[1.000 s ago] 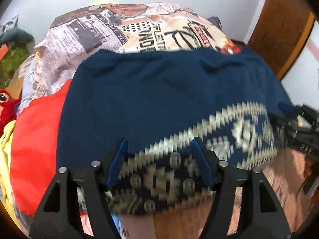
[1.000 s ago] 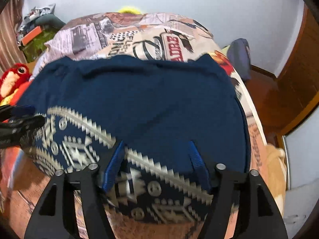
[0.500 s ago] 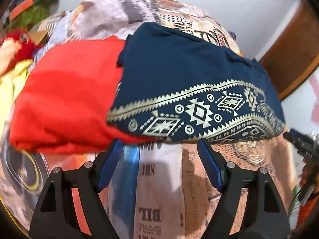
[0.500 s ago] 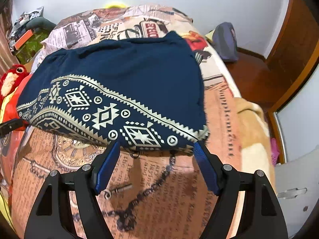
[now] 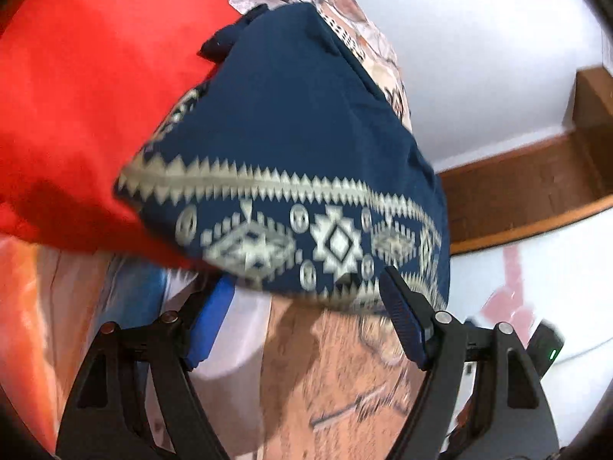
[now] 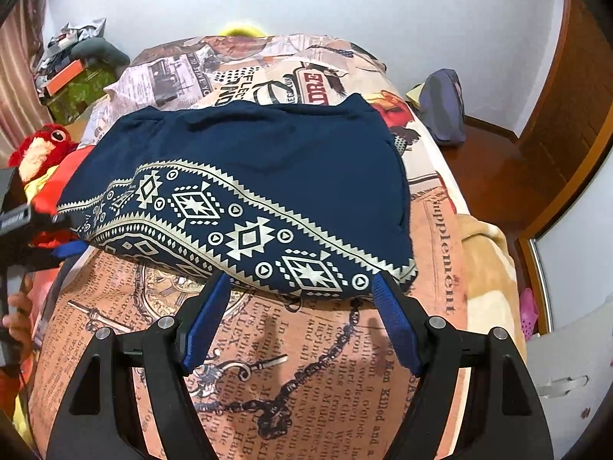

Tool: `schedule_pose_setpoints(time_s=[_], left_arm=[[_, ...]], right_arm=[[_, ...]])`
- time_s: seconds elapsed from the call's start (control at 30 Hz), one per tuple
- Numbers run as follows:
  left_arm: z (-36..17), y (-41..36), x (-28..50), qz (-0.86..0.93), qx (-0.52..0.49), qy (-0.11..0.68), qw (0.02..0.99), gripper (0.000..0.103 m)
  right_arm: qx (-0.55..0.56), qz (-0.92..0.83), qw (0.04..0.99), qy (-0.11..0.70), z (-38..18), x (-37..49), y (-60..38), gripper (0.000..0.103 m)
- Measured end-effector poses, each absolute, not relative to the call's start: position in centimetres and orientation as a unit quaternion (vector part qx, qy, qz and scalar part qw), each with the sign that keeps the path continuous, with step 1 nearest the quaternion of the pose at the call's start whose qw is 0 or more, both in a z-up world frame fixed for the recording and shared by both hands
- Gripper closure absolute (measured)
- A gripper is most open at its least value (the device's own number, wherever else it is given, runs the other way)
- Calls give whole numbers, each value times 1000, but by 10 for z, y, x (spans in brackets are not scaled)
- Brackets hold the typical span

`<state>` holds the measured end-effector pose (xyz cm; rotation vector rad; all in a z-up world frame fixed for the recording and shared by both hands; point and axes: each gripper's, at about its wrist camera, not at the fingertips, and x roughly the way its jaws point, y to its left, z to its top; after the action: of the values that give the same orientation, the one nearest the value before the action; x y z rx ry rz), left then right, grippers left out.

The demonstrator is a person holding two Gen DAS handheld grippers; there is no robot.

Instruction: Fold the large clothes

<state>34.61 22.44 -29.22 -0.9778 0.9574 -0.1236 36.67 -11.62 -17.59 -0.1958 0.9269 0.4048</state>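
Both grippers are standing apart with nothing between the pads. A second ago each was sitting over the patterned hem of the blue garment [image 6: 245,176], cloth between the pads; now both are clear of it. Over that second the jaws have been opening on both sides, and the cloth is no longer between them.

Right gripper [image 6: 302,318] is hovering at lower centre of the right view, over the newspaper-print bedspread [image 6: 306,364], just below the garment's hem. Its pads are casting shadows on the print. The garment is lying folded across the middle of that frame, white geometric band running from left to lower right, plain blue above it.

Left gripper [image 5: 306,322] is showing a rolled view: the garment is now tilting across the centre, with the red cloth [image 5: 84,96] filling the upper left and touching the garment's left edge. The picture is blurred. The left gripper's right pad is sitting just at the hem's lower right corner; cannot tell whether it touches.

At the left edge of the right view, a hand [image 6: 17,326] is gripping the other tool's black body. A red plush toy [image 6: 42,149] is sitting at middle left.
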Motion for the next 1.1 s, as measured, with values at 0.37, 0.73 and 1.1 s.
schedule_pose_setpoints(time_s=[0.37, 0.73, 1.1], left_arm=[[-296, 222, 398, -33, -483, 420, 767, 40], [-230, 195, 419, 27, -364, 412, 835, 87], [-182, 191, 391, 3, -291, 393, 872, 100]], right_arm=[[-78, 191, 866, 455, -185, 374, -107, 30], [-62, 201, 867, 451, -170, 377, -99, 30], [-38, 236, 870, 431, -146, 388, -56, 30]])
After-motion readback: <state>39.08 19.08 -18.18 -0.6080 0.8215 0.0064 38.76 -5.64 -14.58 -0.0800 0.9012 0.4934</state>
